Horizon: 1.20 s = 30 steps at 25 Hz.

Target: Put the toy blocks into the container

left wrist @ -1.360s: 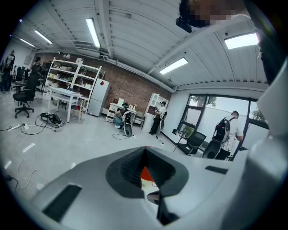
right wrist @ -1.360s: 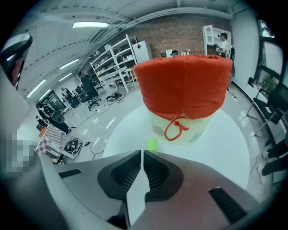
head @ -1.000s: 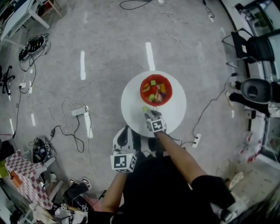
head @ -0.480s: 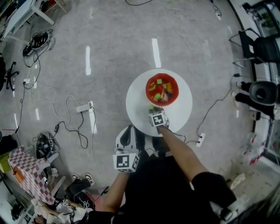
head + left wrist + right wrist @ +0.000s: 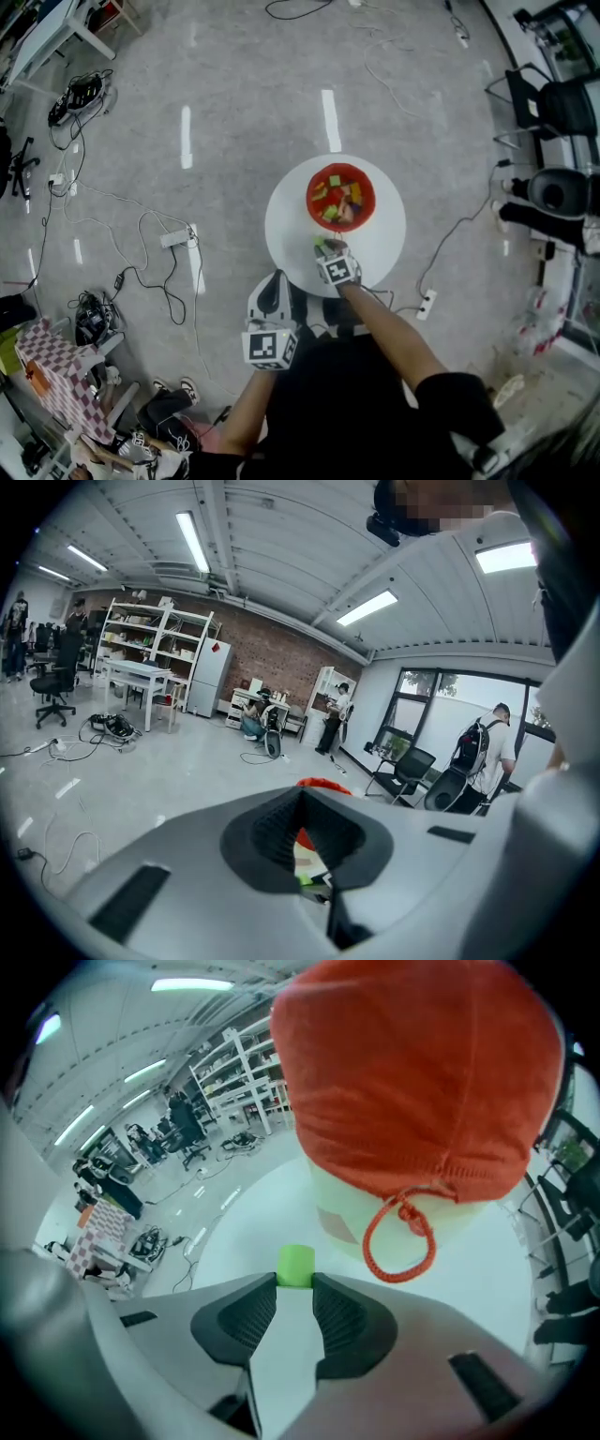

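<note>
Now our right gripper, jaws just closing, pinches the small green toy cylinder to lift into the red cloth-covered container; our left gripper hangs clenched, empty.

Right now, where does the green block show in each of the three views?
Head view: green block on the white table, just below the red container.
Left gripper view: a tiny green speck low centre, probably the block.
Right gripper view: low centre, before the container.
Shared landmark: the red container.
</note>
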### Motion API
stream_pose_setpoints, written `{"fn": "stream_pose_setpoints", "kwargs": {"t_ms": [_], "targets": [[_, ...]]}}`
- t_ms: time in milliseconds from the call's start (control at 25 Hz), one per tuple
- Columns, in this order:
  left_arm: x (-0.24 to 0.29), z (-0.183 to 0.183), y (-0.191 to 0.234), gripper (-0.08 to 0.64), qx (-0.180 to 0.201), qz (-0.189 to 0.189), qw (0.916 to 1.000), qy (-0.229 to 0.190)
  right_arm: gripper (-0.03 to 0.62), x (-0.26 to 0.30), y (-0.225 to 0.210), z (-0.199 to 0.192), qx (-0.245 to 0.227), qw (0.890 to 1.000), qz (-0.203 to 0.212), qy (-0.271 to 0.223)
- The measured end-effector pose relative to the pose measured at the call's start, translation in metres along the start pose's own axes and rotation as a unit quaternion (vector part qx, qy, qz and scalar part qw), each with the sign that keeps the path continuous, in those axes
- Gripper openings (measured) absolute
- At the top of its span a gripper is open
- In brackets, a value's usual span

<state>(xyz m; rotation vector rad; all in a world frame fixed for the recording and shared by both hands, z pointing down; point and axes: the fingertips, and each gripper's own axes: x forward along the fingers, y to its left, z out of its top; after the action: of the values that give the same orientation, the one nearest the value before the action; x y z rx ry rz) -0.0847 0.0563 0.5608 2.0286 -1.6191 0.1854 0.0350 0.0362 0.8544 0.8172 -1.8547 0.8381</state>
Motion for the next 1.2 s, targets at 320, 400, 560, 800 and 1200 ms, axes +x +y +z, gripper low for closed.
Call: {"fn": "stream_pose_setpoints", "kwargs": {"t_ms": [320, 400, 560, 800, 1200], "targets": [[0.007, 0.008, -0.012, -0.012, -0.001, 0.0, 0.9999, -0.011, 0.12, -0.093, 0.02, 0.052, -0.065, 0.991, 0.036, -0.115], [0.008, 0.007, -0.016, -0.012, 0.007, -0.002, 0.9999, -0.014, 0.12, -0.12, 0.016, 0.073, -0.061, 0.984, 0.034, -0.163], [0.008, 0.006, -0.024, -0.012, 0.019, -0.003, 0.9997, -0.012, 0.12, -0.15, -0.015, 0.105, -0.049, 0.976, -0.005, -0.213], [0.01, 0.019, -0.037, -0.012, 0.033, -0.011, 0.999, -0.029, 0.12, -0.135, -0.061, 0.108, -0.008, 0.983, -0.045, -0.176], [0.009, 0.025, -0.049, -0.012, 0.022, -0.012, 0.999, -0.036, 0.12, -0.145, -0.063, 0.107, 0.001, 0.983, -0.032, -0.179]]}}
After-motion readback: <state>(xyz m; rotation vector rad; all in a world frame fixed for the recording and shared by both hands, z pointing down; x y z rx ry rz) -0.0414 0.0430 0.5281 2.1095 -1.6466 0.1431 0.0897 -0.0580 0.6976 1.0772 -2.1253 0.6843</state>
